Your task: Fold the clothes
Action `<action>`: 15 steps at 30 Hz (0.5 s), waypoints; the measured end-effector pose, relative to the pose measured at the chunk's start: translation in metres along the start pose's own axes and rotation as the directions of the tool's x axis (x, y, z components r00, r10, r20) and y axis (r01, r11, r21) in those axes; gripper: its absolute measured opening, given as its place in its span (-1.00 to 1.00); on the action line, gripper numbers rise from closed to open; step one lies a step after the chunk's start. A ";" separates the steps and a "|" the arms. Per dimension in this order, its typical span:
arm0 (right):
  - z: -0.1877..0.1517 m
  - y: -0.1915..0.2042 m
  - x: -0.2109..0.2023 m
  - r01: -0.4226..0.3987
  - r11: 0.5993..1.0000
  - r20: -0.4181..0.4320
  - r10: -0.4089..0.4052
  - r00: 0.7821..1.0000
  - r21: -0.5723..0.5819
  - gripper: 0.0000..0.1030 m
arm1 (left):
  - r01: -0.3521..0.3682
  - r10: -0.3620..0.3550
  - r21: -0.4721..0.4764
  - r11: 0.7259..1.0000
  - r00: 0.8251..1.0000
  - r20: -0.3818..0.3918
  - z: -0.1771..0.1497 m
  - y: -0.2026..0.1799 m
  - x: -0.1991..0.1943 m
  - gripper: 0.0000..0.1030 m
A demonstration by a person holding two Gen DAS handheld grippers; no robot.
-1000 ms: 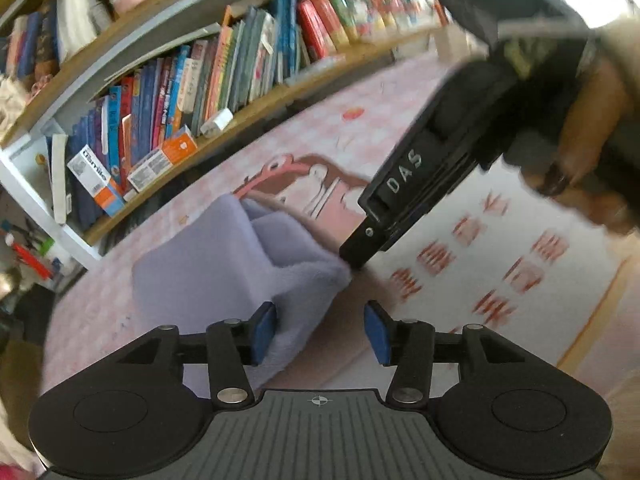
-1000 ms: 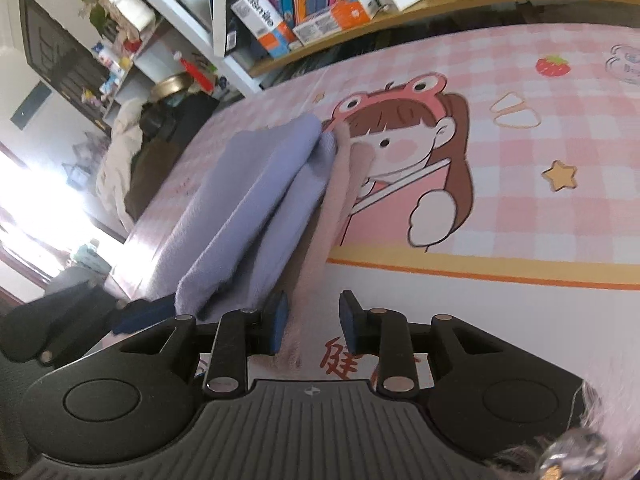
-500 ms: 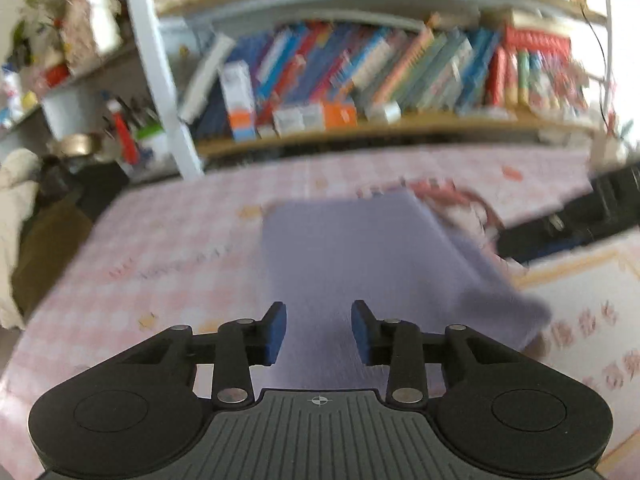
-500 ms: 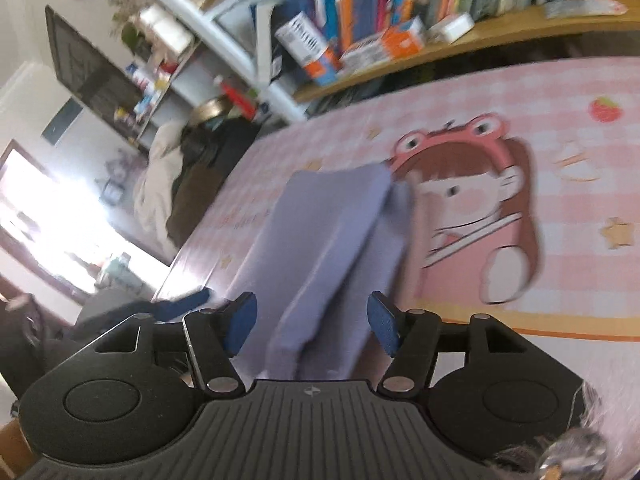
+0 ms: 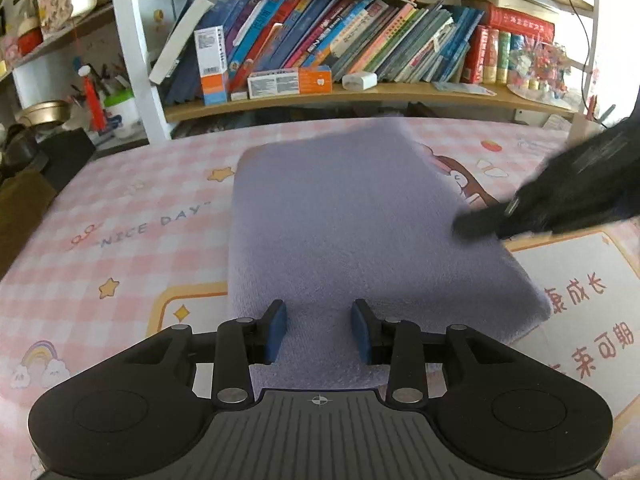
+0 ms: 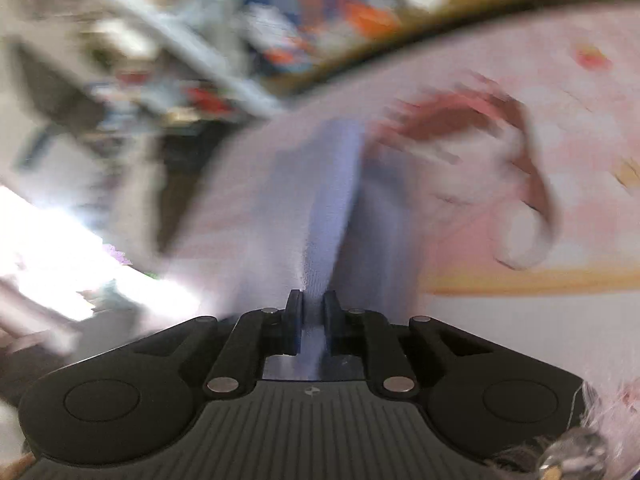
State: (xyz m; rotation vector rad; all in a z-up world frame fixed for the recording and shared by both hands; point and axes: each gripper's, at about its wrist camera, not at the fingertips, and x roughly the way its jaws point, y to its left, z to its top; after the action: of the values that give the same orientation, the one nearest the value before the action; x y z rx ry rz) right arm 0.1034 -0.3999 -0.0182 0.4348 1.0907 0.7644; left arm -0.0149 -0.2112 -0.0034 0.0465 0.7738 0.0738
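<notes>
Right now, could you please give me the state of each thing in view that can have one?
Lavender cloth: folded into a flat rectangle on the mat.
Left tool: open, pads astride the cloth's near edge, not pinching.
Right tool: shut on a ridge of the cloth.

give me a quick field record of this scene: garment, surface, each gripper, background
garment: lavender fleece cloth, folded into a thick rectangle
surface: pink checked cartoon mat, cloth lying flat on it
left gripper: jaws part open over the cloth's near edge, pads not pressing on it
right gripper: shut on a pinched ridge of the cloth; this view is motion-blurred
right gripper, from left view: dark and blurred, at the cloth's right edge
background: bookshelf with leaning books
</notes>
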 end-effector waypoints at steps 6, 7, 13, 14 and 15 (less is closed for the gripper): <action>-0.005 -0.013 0.010 -0.005 0.998 0.018 0.004 1.000 0.066 -0.84 | 0.020 -0.020 0.030 0.999 1.000 -0.003 0.000 0.002 0.001 -0.29; -0.005 -0.012 0.008 0.000 0.998 0.020 -0.001 1.000 0.056 -0.84 | 0.020 -0.020 0.033 0.999 1.000 -0.002 0.000 0.002 0.001 -0.28; -0.007 0.006 -0.007 0.046 0.998 0.053 -0.044 0.998 -0.052 -0.74 | -0.020 0.019 0.002 1.000 1.000 0.025 0.007 0.000 -0.011 0.04; -0.008 0.008 -0.013 0.050 0.996 0.066 -0.045 0.997 -0.069 -0.72 | -0.030 0.031 -0.010 0.999 0.999 0.045 0.008 -0.001 -0.017 0.07; -0.009 0.009 -0.018 0.052 0.995 0.074 -0.046 0.996 -0.081 -0.71 | -0.034 0.036 -0.020 0.999 0.998 0.059 0.009 -0.002 -0.022 0.08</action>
State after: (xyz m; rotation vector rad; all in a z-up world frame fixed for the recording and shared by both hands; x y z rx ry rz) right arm 0.0876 -0.4070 -0.0049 0.3610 0.9948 0.7423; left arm -0.0240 -0.2150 0.0181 0.0440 0.7128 0.1126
